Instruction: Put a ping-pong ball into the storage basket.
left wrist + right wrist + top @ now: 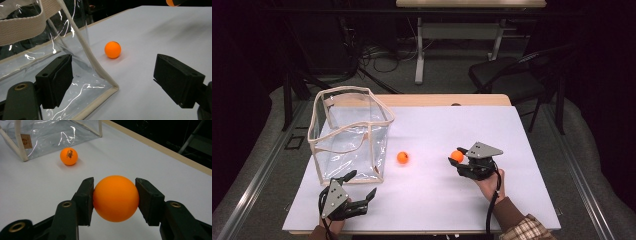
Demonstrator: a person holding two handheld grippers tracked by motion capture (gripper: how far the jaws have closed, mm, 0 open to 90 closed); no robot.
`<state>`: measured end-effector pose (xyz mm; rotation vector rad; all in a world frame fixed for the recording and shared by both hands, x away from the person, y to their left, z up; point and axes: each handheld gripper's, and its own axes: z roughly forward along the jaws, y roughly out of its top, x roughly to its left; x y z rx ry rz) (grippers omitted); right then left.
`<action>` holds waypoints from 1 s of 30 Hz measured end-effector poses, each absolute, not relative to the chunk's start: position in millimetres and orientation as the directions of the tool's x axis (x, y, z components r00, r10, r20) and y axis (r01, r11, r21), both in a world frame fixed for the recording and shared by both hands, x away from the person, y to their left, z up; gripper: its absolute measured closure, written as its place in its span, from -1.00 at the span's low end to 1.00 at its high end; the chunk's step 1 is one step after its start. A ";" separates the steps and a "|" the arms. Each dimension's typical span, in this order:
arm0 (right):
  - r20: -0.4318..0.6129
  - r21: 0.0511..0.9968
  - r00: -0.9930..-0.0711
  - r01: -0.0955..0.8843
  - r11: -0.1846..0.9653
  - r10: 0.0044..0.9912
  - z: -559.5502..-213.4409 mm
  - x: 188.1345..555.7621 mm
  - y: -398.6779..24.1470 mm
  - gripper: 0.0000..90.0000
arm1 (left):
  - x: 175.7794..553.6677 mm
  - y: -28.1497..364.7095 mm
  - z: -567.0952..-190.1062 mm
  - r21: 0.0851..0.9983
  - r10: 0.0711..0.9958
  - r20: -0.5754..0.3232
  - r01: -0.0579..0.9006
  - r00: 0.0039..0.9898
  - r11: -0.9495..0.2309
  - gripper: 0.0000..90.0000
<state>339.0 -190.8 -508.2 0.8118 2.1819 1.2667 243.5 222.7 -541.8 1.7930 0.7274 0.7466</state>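
Counting two orange balls: the held ball (115, 198) is clamped by the right gripper (115, 199), the loose ball (402, 158) lies beside one clear bag (349, 134); the left gripper (113, 82) stands apart.

Dark room, black chair (507, 75) behind table (437, 100)

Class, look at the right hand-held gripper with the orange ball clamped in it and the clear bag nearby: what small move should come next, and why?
Probably carry the held orange plastic ball toward the open top of the clear plastic bag with beige trim. The right hand-held gripper is shut on it, the bag looks empty, and the left hand-held gripper waits open at the bag's near corner. A second orange ball lies on the white table.
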 end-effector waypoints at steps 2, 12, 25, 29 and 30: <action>-0.107 0.886 -0.710 0.250 0.391 0.696 -506.6 340.0 -188.1 0.13 | 243.7 222.9 -541.7 0.944 0.765 0.153 0.135 0.626 -0.299 -0.65; -0.100 0.888 -0.731 0.240 0.392 0.675 -504.0 345.4 -174.1 0.13 | 244.3 222.7 -541.8 0.944 0.763 0.156 0.134 0.628 -0.303 -0.65; -0.103 0.876 -0.751 0.242 0.417 0.652 -501.8 353.2 -161.2 0.13 | 244.7 222.6 -541.8 0.943 0.762 0.158 0.132 0.628 -0.305 -0.65; -0.103 0.873 -0.755 0.244 0.423 0.647 -500.3 356.7 -157.6 0.13 | 244.8 222.7 -541.7 0.943 0.761 0.158 0.134 0.629 -0.306 -0.65; -0.102 0.872 -0.756 0.245 0.424 0.647 -500.1 357.8 -156.5 0.13 | 244.7 222.7 -541.7 0.943 0.761 0.158 0.134 0.629 -0.306 -0.65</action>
